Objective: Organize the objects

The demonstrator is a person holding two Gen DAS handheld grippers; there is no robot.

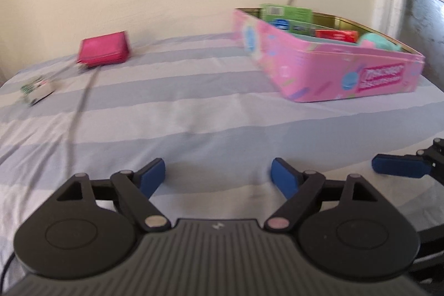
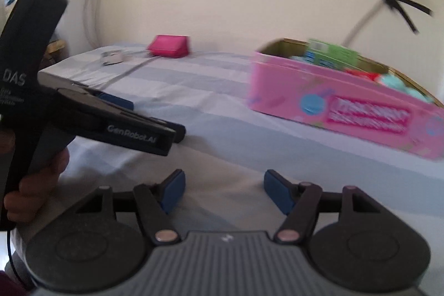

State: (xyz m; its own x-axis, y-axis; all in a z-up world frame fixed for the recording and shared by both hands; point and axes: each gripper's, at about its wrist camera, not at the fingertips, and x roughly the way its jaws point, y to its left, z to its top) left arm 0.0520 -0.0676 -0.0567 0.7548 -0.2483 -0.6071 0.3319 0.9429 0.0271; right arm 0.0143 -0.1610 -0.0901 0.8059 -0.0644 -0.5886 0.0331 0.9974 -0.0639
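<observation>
My left gripper [image 1: 217, 171] hangs open over the striped sheet [image 1: 194, 107] with nothing between its blue pads. My right gripper [image 2: 224, 182] is open too and holds nothing. A pink tin box [image 1: 333, 68] stands at the right, apart from both grippers. It holds a green carton [image 1: 285, 14], a red pack [image 1: 335, 35] and a teal soft thing [image 1: 380, 42]. Far left on the bed lie a magenta pack [image 1: 104, 49] and a small white-and-green box [image 1: 37, 89]. The right wrist view shows the same pink tin box [image 2: 333, 101] and magenta pack [image 2: 169, 46].
A grey cable [image 1: 83, 99] runs across the sheet from the magenta pack toward the near left. A hand [image 2: 36, 179] holds the left gripper's black body at the left of the right wrist view. A cream wall stands behind the bed.
</observation>
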